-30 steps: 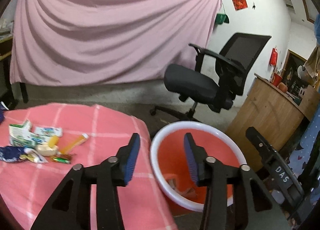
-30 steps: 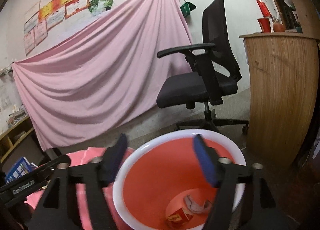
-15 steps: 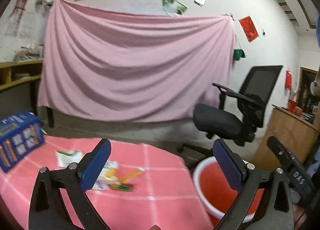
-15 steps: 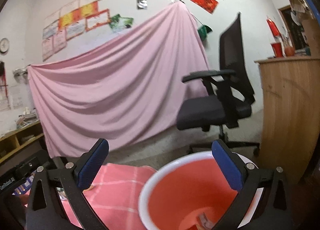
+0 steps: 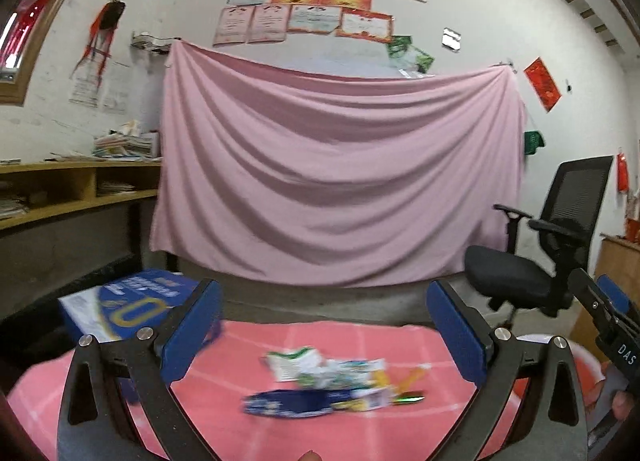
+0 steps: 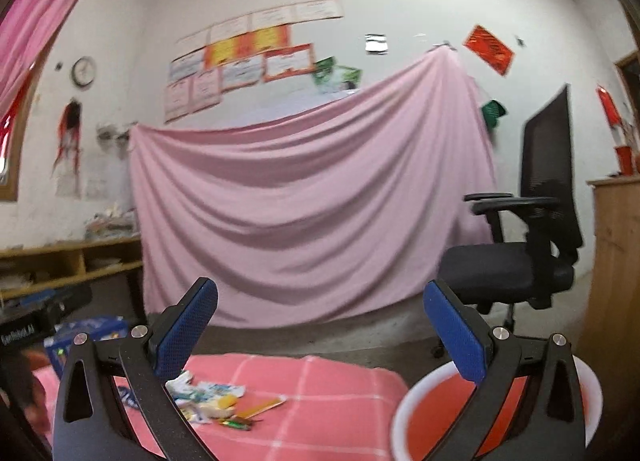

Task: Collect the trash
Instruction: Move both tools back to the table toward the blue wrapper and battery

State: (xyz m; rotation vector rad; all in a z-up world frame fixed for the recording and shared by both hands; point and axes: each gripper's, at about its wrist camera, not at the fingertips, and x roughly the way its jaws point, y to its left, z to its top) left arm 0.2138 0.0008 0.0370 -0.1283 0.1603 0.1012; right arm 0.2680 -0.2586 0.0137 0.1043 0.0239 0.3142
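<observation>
A pile of trash wrappers (image 5: 332, 379) lies on the pink checked tablecloth (image 5: 248, 345), with a flat blue packet (image 5: 292, 407) in front of it. My left gripper (image 5: 322, 335) is open and empty, above the table and short of the pile. My right gripper (image 6: 320, 335) is open and empty. The pile also shows in the right wrist view (image 6: 212, 401), low left. The red bin with a white rim (image 6: 404, 413) stands at the table's right edge, below the right gripper's right finger.
A blue and white box (image 5: 120, 311) stands at the table's far left. A black office chair (image 5: 532, 261) stands on the right before the pink hanging sheet (image 5: 332, 181). A wooden counter (image 6: 616, 281) is at the far right, wooden shelves (image 5: 60, 193) at the left.
Both grippers have opened wide and tilted up and leftward, away from the red bin toward the table. The trash pile now sits ahead of the left gripper.
</observation>
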